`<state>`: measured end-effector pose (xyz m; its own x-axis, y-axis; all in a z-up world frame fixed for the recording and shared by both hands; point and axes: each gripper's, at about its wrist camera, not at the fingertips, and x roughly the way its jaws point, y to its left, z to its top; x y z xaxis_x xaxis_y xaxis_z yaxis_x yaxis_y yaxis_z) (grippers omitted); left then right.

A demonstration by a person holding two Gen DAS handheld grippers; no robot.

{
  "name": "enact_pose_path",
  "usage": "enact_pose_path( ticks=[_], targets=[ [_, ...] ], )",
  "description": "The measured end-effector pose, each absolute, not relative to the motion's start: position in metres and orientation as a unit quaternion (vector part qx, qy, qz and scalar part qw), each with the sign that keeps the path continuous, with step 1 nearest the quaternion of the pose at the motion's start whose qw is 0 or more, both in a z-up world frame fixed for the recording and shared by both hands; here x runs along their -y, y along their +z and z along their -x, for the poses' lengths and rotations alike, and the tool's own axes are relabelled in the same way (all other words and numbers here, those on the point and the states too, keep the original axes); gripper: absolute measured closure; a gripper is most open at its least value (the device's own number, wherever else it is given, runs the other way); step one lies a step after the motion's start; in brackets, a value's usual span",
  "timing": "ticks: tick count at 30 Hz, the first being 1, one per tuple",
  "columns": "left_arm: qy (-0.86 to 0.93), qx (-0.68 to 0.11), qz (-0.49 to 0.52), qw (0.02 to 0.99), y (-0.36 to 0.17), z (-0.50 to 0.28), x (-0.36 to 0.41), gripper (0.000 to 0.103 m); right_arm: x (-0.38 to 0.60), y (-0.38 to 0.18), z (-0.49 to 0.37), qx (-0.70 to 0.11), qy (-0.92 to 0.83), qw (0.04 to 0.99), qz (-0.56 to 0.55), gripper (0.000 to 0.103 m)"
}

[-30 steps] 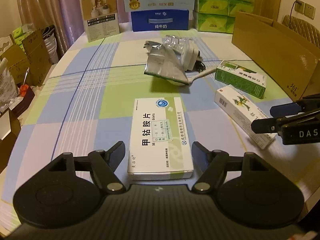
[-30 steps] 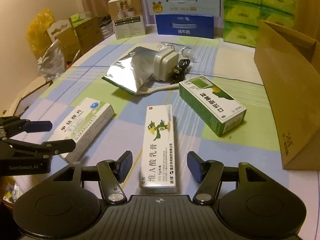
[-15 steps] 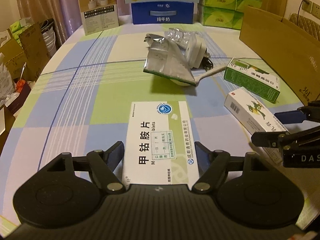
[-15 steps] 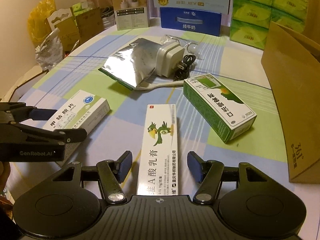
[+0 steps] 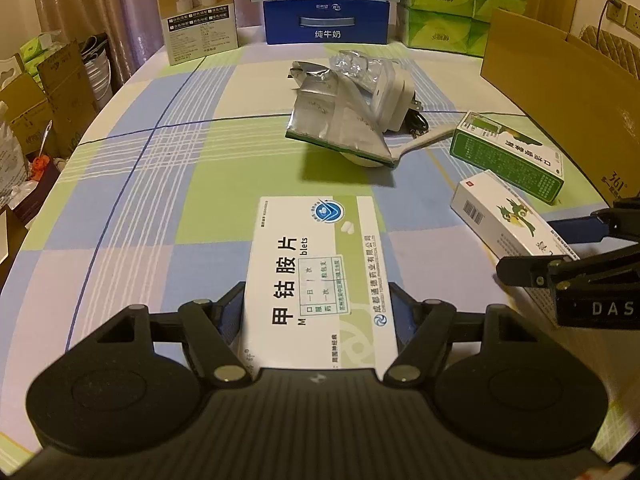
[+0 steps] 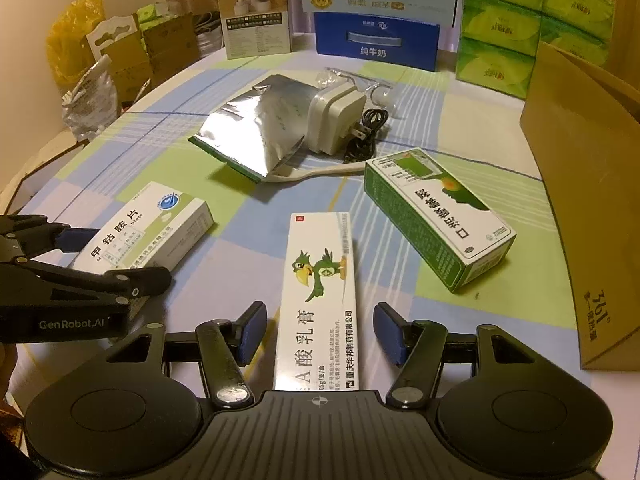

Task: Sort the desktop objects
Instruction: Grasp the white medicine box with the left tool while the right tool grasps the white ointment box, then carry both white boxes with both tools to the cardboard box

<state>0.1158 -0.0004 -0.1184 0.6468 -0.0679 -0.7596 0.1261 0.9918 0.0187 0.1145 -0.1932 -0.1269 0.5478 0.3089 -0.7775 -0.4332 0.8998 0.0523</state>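
A white tablet box (image 5: 316, 264) lies flat on the checked tablecloth (image 5: 168, 184). My left gripper (image 5: 318, 300) is open, and its fingers flank the box's near end closely on both sides. In the right wrist view a long white ointment box with a green parrot (image 6: 320, 288) lies lengthwise between the open fingers of my right gripper (image 6: 320, 328), with a gap on each side. The left gripper (image 6: 124, 258) shows at the left edge, astride the tablet box (image 6: 148, 232). The right gripper (image 5: 528, 248) shows at the right, over the ointment box (image 5: 508, 216).
A green medicine box (image 6: 436, 216) lies right of the ointment box. Beyond are a silver foil pouch (image 6: 252, 136), a white charger (image 6: 334, 120) with a black cable, and a white spoon. A cardboard box (image 6: 592, 200) stands at the right. Cartons and tissue packs line the far edge.
Both grippers have moved forward and lower, so each box now sits deeper between its fingers. The finger spacing looks unchanged, and the boxes have not shifted on the table.
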Motion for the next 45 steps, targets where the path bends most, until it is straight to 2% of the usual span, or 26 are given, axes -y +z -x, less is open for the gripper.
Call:
enact_pose_path(
  ticks=[3,9,34,45],
  targets=[
    [-0.054,-0.417,-0.035,0.907,-0.118,-0.116,0.001,0.035,0.191,-0.129,-0.114,-0.428,0.213,0.875,0.079,0.056],
    [-0.053,-0.417,-0.036,0.907,-0.118,-0.117,0.001,0.035,0.189,-0.128,-0.114,-0.426,0.212,0.876,0.080,0.067],
    [-0.064,-0.397,-0.049,0.914,-0.106,-0.108,0.012,0.036,0.198,-0.110,-0.110,-0.400,0.199,0.893,0.051,0.068],
    [-0.081,-0.377,-0.049,0.921,-0.079,-0.100,0.026,0.036,0.206,-0.085,-0.099,-0.357,0.192,0.913,0.046,0.068]
  ],
)
